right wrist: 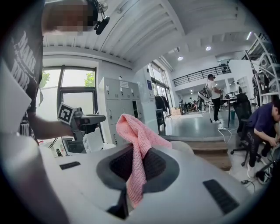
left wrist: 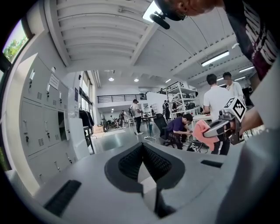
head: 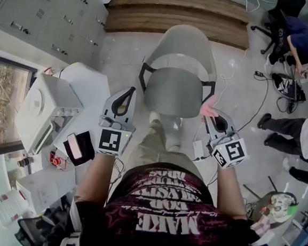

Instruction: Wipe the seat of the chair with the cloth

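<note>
- Nearest the person, the left gripper (head: 122,105) is carrying nothing, its jaws pressed together. It is hanging just off the front left corner of the seat.
- The right gripper (head: 214,119) is pinching the pink cloth (head: 209,105) between its jaws. A loose fold is standing up past the tips and pointing forward along the jaw axis.
- The cloth is hovering at the front right corner of the chair seat (head: 174,92), just beside the right armrest (head: 209,90). Contact with the seat cannot be confirmed.
- The seat is lying ahead of the right gripper and to its left, spanning the gap between both grippers.
- Judgement: the right gripper is the working tool. The coming move is calling for a descent, then a leftward sweep across the seat toward the backrest (head: 183,47).
</note>
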`<state>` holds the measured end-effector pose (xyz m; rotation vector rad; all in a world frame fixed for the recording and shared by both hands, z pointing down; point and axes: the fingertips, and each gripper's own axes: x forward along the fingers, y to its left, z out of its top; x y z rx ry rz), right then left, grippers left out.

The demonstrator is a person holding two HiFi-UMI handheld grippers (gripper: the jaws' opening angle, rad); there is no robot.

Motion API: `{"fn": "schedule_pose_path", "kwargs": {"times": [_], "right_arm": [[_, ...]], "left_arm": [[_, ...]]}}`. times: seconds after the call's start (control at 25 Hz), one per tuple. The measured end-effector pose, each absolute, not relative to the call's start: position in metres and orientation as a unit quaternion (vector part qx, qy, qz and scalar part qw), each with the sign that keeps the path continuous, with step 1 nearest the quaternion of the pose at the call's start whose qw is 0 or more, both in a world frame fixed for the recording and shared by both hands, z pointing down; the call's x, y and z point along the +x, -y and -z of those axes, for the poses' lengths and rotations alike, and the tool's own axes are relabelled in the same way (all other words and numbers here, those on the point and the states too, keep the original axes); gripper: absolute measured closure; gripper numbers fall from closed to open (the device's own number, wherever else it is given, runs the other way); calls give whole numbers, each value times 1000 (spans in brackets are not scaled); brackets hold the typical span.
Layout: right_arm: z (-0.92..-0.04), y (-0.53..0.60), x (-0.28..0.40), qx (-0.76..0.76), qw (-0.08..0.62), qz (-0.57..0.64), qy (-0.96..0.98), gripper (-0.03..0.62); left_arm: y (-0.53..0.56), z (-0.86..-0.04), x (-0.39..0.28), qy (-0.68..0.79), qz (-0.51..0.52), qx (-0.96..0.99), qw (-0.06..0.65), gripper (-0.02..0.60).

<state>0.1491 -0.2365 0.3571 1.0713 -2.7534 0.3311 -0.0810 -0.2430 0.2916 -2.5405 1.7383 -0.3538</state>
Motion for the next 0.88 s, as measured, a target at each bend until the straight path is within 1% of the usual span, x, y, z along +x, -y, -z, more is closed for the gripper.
{"fn": "schedule_pose_path", "kwargs": {"times": [0.2, 0.44, 0.56, 0.68, 0.88], "right_arm": [[-397, 279, 116, 343, 107, -133, 924, 566], [-452, 327, 85, 330, 128, -157, 922, 566], [-487, 348, 66, 327, 130, -182, 918, 566], [-525, 375, 40, 324, 128, -207, 914, 566], [-594, 404, 4, 309, 156, -227, 910, 565]], "left_arm": [[286, -329, -107, -571, 118, -813, -2, 578], [334, -380, -117, -561, 124, -818, -26, 578], [354, -408, -125, -560, 127, -817, -42, 578], [376, -435, -137, -553, 146, -819, -41, 578], [397, -475, -149, -548, 149, -822, -53, 578]]}}
